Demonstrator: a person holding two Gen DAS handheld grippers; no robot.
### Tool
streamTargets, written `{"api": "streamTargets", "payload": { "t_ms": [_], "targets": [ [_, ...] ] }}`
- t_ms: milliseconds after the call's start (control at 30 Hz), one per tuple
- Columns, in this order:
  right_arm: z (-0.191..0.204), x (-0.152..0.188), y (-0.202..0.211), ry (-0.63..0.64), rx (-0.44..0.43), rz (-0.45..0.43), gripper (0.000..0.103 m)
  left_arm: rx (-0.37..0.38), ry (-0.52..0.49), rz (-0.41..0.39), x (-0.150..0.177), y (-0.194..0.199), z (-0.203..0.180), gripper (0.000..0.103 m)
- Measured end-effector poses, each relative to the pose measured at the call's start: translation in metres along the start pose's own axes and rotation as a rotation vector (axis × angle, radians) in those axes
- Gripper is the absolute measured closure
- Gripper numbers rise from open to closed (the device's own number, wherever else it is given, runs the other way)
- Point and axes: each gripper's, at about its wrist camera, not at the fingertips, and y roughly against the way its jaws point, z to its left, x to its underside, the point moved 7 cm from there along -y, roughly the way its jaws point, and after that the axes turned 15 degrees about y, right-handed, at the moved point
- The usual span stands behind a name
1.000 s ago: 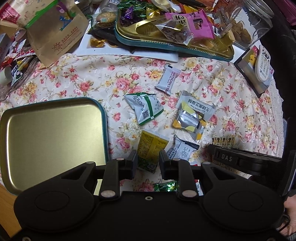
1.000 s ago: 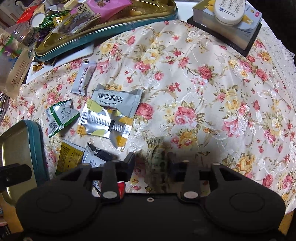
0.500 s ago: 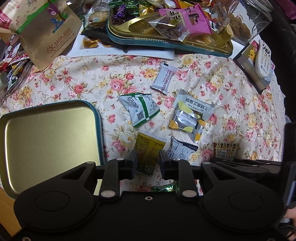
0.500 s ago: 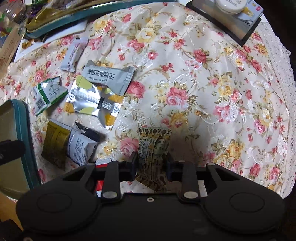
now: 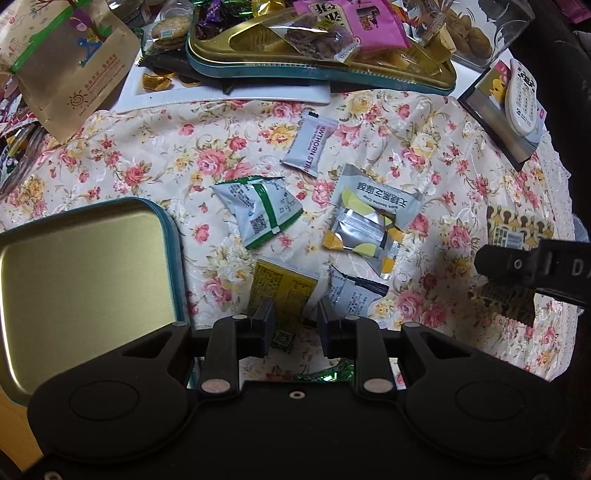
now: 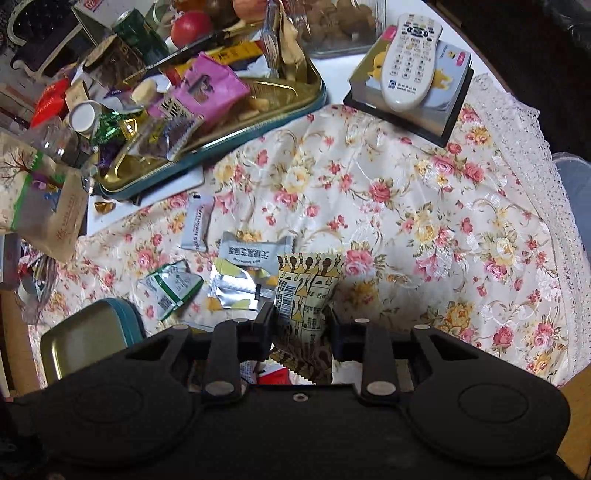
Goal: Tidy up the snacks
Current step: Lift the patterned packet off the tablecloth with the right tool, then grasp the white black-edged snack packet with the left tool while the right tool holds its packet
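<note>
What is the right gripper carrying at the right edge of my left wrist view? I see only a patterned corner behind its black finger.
Observer: In the right wrist view, the right gripper is clamped on a pale snack packet printed with brown figures and a barcode.
Operator: Is there anything beyond the loaded gold tray that my frame cuts off?
Observer: Yes, a red apple sits behind the gold tray.

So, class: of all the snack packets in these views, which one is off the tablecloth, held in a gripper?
The brown-and-cream patterned packet, pinched in the right gripper. The yellow packet and the rest lie flat on the cloth.
</note>
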Motion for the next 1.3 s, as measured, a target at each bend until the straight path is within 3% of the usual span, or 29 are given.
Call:
{"api": "streamTargets", "payload": {
  "t_ms": [467,767,1133,1300],
  "targets": [
    [-0.007,-0.006,0.025,-0.027,-0.025,-0.069,0.072,0.044,-0.097,-0.004,0.015,-0.023,-0.031,0.07],
    [-0.019,-0.006,0.031,-0.057,-0.02,-0.085,0.072,0.014,-0.128,-0.035,0.014,-0.032,-0.041,0.07],
    [-0.025,-0.005,0.037,-0.062,-0.019,-0.098,0.072,0.0,-0.153,-0.058,0.015,-0.04,-0.047,0.064],
    [-0.03,-0.005,0.04,-0.073,-0.016,-0.103,0.072,-0.013,-0.153,-0.067,0.016,-0.044,-0.048,0.055]
  ]
}}
